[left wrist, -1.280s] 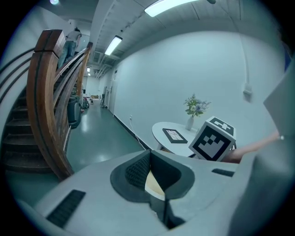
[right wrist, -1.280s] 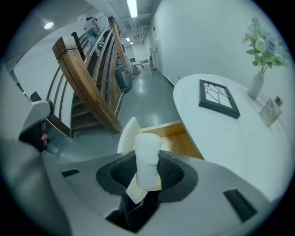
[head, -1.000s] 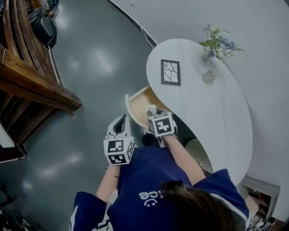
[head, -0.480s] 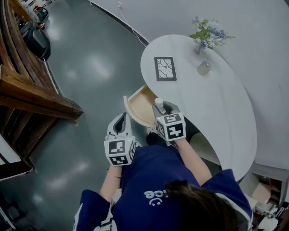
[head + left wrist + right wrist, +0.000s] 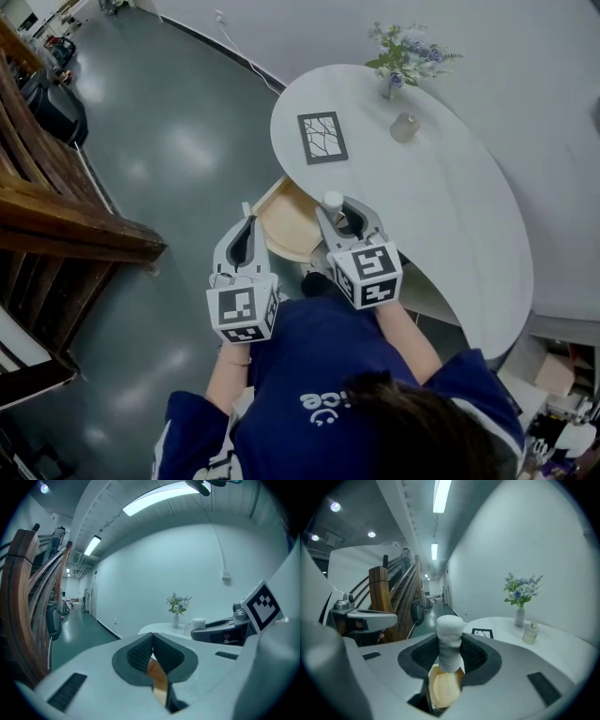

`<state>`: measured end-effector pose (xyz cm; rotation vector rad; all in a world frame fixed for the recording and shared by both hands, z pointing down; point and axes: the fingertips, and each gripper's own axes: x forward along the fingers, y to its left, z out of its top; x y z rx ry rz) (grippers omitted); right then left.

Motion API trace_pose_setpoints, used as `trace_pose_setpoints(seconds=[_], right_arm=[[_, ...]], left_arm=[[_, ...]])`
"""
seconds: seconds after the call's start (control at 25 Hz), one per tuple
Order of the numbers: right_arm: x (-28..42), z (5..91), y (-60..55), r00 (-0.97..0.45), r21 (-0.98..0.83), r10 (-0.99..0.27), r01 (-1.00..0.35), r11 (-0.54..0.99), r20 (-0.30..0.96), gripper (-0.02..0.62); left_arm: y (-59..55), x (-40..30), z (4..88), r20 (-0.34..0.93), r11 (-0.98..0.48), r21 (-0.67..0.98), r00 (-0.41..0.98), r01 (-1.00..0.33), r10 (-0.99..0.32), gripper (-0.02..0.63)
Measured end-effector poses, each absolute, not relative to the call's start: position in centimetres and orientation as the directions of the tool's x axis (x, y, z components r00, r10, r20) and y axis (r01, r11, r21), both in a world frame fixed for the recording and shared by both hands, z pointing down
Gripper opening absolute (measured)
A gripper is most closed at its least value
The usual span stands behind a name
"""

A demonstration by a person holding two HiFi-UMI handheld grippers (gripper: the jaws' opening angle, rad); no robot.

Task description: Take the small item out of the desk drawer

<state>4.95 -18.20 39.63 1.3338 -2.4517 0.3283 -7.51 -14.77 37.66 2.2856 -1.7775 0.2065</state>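
Note:
A small white cylinder (image 5: 332,200) stands upright between the pads of my right gripper (image 5: 336,212), which is shut on it. It is held above the near edge of the open wooden drawer (image 5: 281,225) of the white round desk (image 5: 441,206). In the right gripper view the white cylinder (image 5: 450,641) sticks up out of the right gripper's (image 5: 450,656) dark pads, with the drawer's wood below. My left gripper (image 5: 246,223) hovers just left of the drawer. The left gripper's (image 5: 151,649) pads meet with nothing between them.
On the desk lie a framed picture (image 5: 322,138), a small bottle (image 5: 404,127) and a vase of flowers (image 5: 398,54). A wooden staircase (image 5: 66,234) stands at the left over the grey floor (image 5: 178,141). The wall runs behind the desk.
My right gripper has risen with the white cylinder, from inside the drawer to above its edge. The left gripper has stayed beside the drawer.

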Motion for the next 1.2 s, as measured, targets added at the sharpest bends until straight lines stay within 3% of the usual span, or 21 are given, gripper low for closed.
trace_pose_setpoints(seconds=[0.48, 1.2], right_arm=[[7.9, 32.5, -17.6, -0.456, 0.029, -0.877, -0.885, 0.465, 0.151, 0.143], [6.3, 32.2, -17.6, -0.489, 0.134, -0.863, -0.853, 0.504, 0.126, 0.14]], left_arm=[[-15.5, -5.8, 31.9, 0.119, -0.266, 0.028, 0.268, -0.964, -0.956, 0.003], [-15.9, -6.5, 32.2, 0.091, -0.251, 0.006, 0.251, -0.968, -0.964, 0.003]])
